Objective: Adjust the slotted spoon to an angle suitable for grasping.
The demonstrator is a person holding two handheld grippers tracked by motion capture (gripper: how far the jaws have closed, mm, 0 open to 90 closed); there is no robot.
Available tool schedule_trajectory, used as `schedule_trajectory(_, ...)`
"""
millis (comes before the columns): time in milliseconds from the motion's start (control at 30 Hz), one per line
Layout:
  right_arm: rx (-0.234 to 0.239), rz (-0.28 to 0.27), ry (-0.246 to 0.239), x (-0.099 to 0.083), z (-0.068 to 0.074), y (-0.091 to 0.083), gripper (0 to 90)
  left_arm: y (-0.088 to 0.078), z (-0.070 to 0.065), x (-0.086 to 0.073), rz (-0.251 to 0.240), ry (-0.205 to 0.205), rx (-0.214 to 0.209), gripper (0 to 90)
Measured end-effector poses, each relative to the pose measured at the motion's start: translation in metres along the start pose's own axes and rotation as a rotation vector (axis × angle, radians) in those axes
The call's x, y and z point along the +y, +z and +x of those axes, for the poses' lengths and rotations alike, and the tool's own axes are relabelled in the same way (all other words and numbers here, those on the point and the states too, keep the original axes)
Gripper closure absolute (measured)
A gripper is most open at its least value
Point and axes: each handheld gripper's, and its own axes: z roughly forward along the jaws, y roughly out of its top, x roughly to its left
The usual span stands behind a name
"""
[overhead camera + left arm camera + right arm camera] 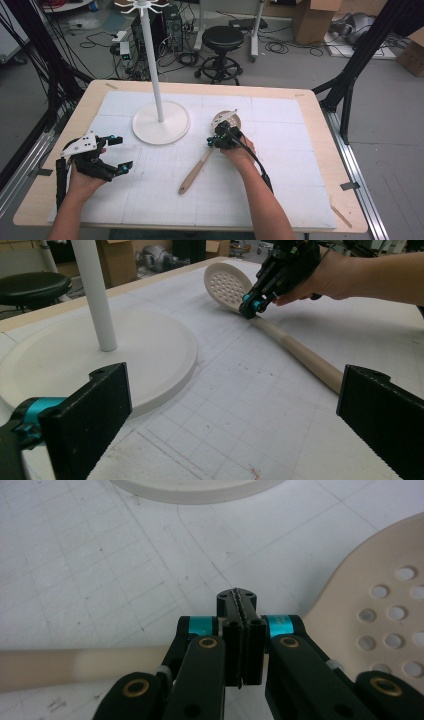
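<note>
Currently the right gripper [214, 141] is held with its jaws pressed together and empty directly over the neck of the slotted spoon [206, 158] lying on the table [300, 165], so they should be parted first, then lowered astride the neck, while the left gripper [118, 153] waits spread apart.

Black two-jaw left tool [116, 154] with teal joint sleeves and a grey three-cornered plate; black right tool [241, 611] shows brass-ringed screws, teal collars; bare forearms.

Open left hand-held gripper [235, 415], slotted spoon [280, 332] under right hand-held gripper [251, 307], white stand [100, 340]
</note>
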Motion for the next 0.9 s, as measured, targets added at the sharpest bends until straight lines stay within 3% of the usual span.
schedule_trajectory(433, -0.013, 0.0, 0.024, -0.023, -0.001, -0.022, 90.0, 0.004, -0.001, -0.001, 0.02, 0.006, -0.005, 1.7)
schedule_trajectory(900, -0.017, -0.044, 0.064, -0.057, -0.003, -0.05, 90.0, 0.007, -0.002, -0.002, 0.033, 0.004, -0.011, 1.7)
